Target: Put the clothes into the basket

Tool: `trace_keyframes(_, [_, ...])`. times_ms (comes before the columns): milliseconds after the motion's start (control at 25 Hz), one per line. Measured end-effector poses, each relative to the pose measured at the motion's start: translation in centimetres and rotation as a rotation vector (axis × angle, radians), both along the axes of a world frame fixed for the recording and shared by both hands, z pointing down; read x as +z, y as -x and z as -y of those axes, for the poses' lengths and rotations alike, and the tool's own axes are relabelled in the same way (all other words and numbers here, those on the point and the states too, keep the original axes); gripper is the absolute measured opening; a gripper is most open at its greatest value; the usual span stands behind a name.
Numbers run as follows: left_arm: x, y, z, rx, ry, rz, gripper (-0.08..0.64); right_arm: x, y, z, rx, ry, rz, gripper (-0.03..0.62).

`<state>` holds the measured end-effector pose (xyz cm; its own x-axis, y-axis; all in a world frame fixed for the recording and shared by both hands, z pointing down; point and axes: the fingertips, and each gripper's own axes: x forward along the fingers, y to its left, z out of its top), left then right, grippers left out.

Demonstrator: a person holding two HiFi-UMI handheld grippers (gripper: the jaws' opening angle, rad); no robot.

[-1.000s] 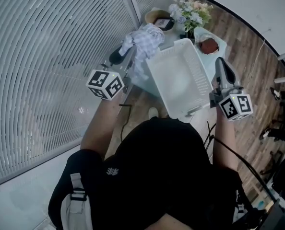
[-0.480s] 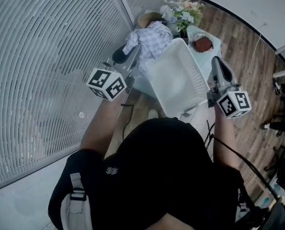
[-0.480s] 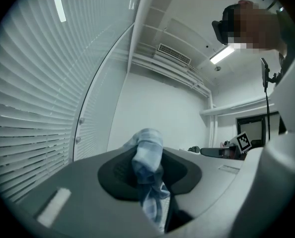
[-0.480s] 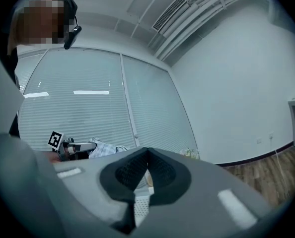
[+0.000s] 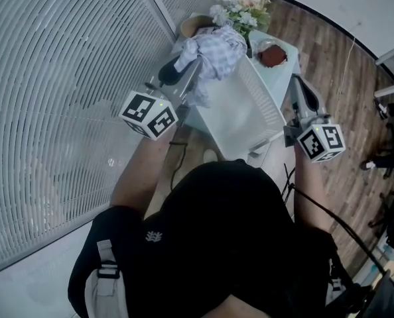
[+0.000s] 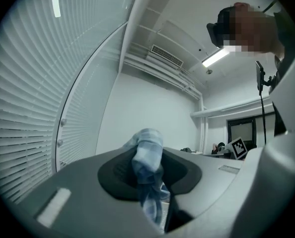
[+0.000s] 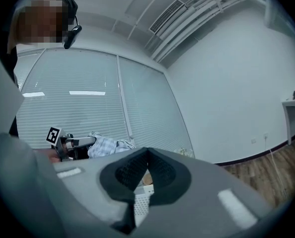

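Note:
A blue-and-white checked garment (image 5: 215, 50) hangs bunched over the far left corner of the white slotted basket (image 5: 240, 111). My left gripper (image 5: 189, 66) is shut on it. In the left gripper view a twisted fold of the garment (image 6: 148, 157) sits pinched between the dark pads. My right gripper (image 5: 296, 87) is at the basket's right rim, shut on it. In the right gripper view the perforated basket wall (image 7: 141, 198) shows between the pads, and the garment (image 7: 107, 145) hangs from the left gripper (image 7: 90, 141) at the far left.
The basket rests on a small pale table (image 5: 284, 63). On the table behind it are a bunch of flowers (image 5: 240, 8), a round bowl (image 5: 192, 25) and a brown lump (image 5: 272, 55). Window blinds (image 5: 58, 78) run along the left. Wooden floor (image 5: 343, 65) lies to the right.
My left gripper has carried the garment up and away, over the basket's far left corner. The right gripper stays on the basket's rim, and the basket has shifted slightly with it.

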<state>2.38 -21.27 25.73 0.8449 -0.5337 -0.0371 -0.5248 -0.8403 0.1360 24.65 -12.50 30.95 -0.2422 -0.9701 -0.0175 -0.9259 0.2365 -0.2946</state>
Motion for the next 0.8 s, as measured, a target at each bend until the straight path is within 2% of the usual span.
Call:
trace_keyframes(240, [-0.2, -2.0, -1.5, 0.062, 0.005, -0.012, 0.095, -0.2, -0.6, -1.3, 0.036, -0.012, -0.001, 0.001])
trace_keyframes(800, [0.2, -6.3, -3.1, 0.166, 0.028, -0.027, 0.095, 1.4, -1.4, -1.6, 0.047, 0.025, 0.010, 0.002])
